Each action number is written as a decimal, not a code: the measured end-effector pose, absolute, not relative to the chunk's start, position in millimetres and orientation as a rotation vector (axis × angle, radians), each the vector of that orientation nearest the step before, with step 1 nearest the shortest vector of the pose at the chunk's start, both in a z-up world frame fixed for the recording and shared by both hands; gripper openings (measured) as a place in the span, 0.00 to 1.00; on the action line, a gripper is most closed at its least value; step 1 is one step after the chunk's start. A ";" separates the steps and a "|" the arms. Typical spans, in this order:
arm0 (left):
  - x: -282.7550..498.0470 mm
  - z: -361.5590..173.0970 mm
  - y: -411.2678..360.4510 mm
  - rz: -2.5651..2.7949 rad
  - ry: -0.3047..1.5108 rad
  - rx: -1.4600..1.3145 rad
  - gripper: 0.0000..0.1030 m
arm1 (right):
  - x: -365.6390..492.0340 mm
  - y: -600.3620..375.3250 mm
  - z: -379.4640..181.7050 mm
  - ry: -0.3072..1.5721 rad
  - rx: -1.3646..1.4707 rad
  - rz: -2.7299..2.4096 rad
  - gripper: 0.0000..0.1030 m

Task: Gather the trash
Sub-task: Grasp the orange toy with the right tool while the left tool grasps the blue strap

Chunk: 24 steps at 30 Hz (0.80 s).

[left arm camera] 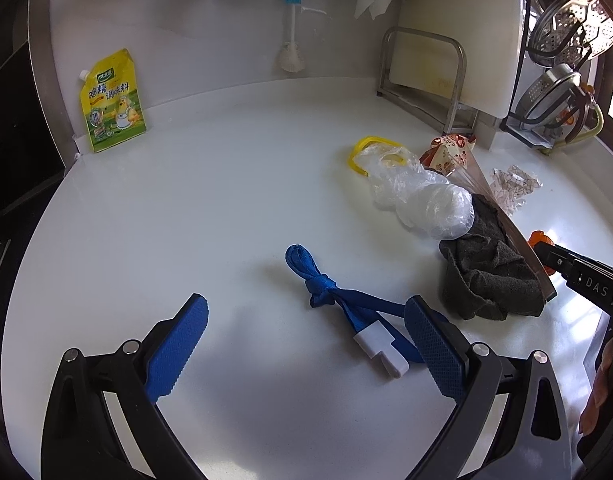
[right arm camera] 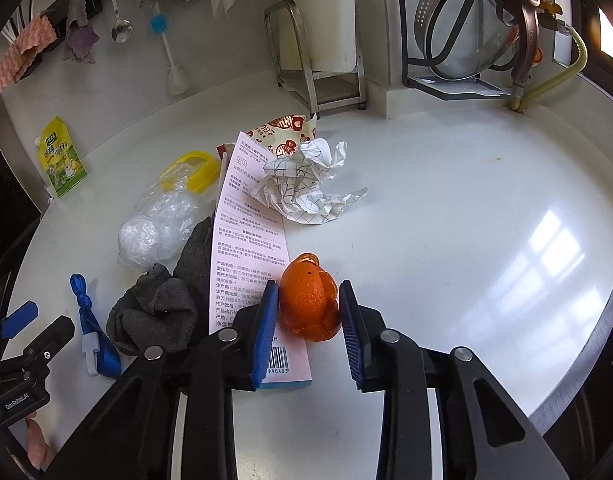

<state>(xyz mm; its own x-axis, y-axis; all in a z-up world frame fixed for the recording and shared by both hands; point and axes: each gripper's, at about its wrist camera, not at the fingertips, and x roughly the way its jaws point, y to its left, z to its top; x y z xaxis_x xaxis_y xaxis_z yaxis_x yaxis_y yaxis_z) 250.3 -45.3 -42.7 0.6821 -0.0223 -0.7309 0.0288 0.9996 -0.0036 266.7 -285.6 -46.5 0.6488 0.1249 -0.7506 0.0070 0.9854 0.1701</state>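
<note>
An orange peel (right arm camera: pixel 309 300) lies on the white counter between the blue pads of my right gripper (right arm camera: pixel 308 312); both pads sit against its sides. The pink toothpaste box (right arm camera: pixel 246 256) lies just left of it. My left gripper (left arm camera: pixel 306 344) is open above the counter; a knotted blue strap with a white clip (left arm camera: pixel 346 304) lies between its fingers. Crumpled checked paper (right arm camera: pixel 306 184), a clear plastic bag (left arm camera: pixel 422 196), a dark grey cloth (left arm camera: pixel 490 276) and a red-patterned wrapper (left arm camera: pixel 450 152) lie nearby. In the left wrist view the peel (left arm camera: pixel 539 237) peeks out beside the right gripper.
A yellow seasoning pouch (left arm camera: pixel 112 104) leans on the back wall at left. A yellow plastic ring (left arm camera: pixel 366 152) lies under the bag. A metal rack (left arm camera: pixel 422 76) with a cutting board and a pot rack (right arm camera: pixel 466 40) stand at the back right. Utensils hang on the wall.
</note>
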 end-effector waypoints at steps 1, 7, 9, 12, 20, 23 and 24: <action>248.9 -42.7 -46.0 -0.033 0.822 0.004 0.94 | 264.9 -286.2 -45.3 0.854 0.166 0.065 0.18; 246.4 -46.4 -49.4 -0.030 0.839 -0.024 0.94 | 254.5 -297.5 -37.5 0.806 0.195 0.048 0.17; 249.0 -48.1 -52.8 -0.023 0.845 -0.021 0.94 | 253.3 -299.1 -37.8 0.806 0.198 0.049 0.17; 255.3 -50.0 -57.9 0.005 0.845 0.004 0.94 | 252.0 -299.6 -37.7 0.804 0.205 0.054 0.17; 276.0 -57.7 -63.8 0.066 0.886 0.060 0.94 | 248.2 -308.2 -34.0 0.787 0.237 0.052 0.17; 281.2 -61.5 -68.8 0.066 0.907 0.098 0.94 | 247.7 -308.7 -33.2 0.785 0.240 0.054 0.17; 282.3 -62.5 -69.8 0.067 0.914 0.105 0.94 | 247.4 -308.7 -33.0 0.784 0.241 0.055 0.17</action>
